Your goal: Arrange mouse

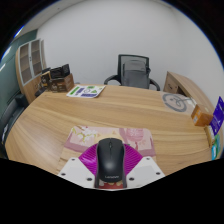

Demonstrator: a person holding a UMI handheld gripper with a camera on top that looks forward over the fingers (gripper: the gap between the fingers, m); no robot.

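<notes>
A black computer mouse [110,162] sits lengthwise between my gripper's [110,150] two fingers. The magenta pads [88,158] press against its left and right sides, so the gripper is shut on it. The mouse appears held just above the near part of a wooden table [120,108]. A flat beige-and-pink patterned sheet [84,141] lies on the table right under and beyond the mouse, showing on both sides of it.
Further back on the table lie a green-and-white booklet [87,91], a black device [58,77] at the far left and a small round clock-like thing [177,102] at the right by a wooden box [191,92]. A black office chair [132,70] stands behind the table, and a shelf [30,62] stands at the left.
</notes>
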